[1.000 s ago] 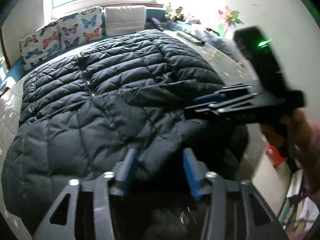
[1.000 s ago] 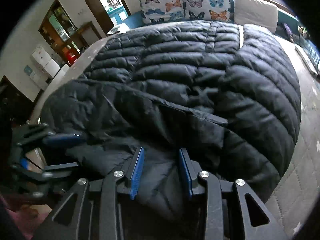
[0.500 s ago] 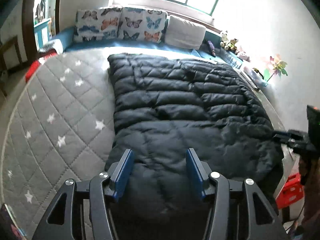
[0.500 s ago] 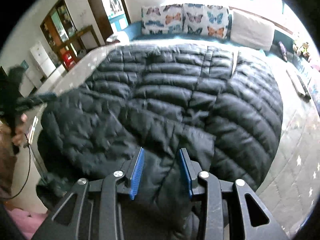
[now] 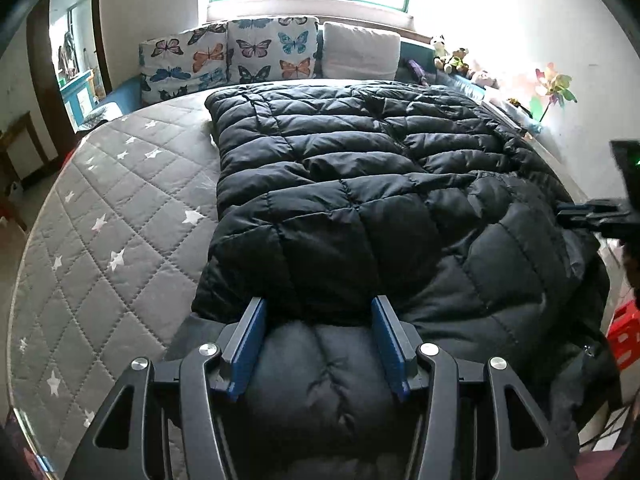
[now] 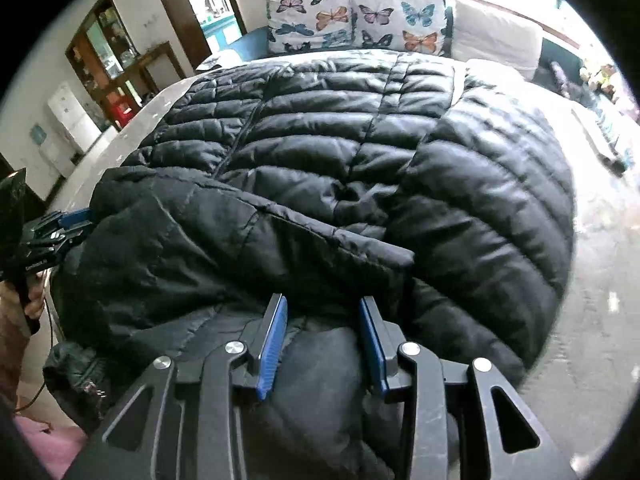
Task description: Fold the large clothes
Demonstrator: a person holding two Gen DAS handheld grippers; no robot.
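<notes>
A large black quilted puffer coat [image 5: 360, 184] lies spread on the bed; it also fills the right wrist view [image 6: 360, 160]. My left gripper [image 5: 318, 312] has its blue pads clamped on a thick bunch of the coat's near edge. My right gripper [image 6: 322, 316] likewise grips a bunch of the coat's near edge, beside a folded-over flap [image 6: 280, 232]. In the left wrist view the right gripper [image 5: 592, 214] shows at the right edge; in the right wrist view the left gripper [image 6: 60, 226] shows at the left edge. The coat's lower end hangs off the bed.
The grey star-quilted mattress [image 5: 100, 220] is bare on the left. Butterfly pillows [image 5: 240, 56] and a white pillow [image 5: 360, 52] line the headboard under the window. Toys and a pinwheel [image 5: 554, 88] sit along the right wall. A red stool [image 5: 624, 336] stands right of the bed.
Both grippers have pulled back toward the foot of the bed and apart, each keeping its bunch of coat. The left gripper swung left, so the bare mattress has come into its view.
</notes>
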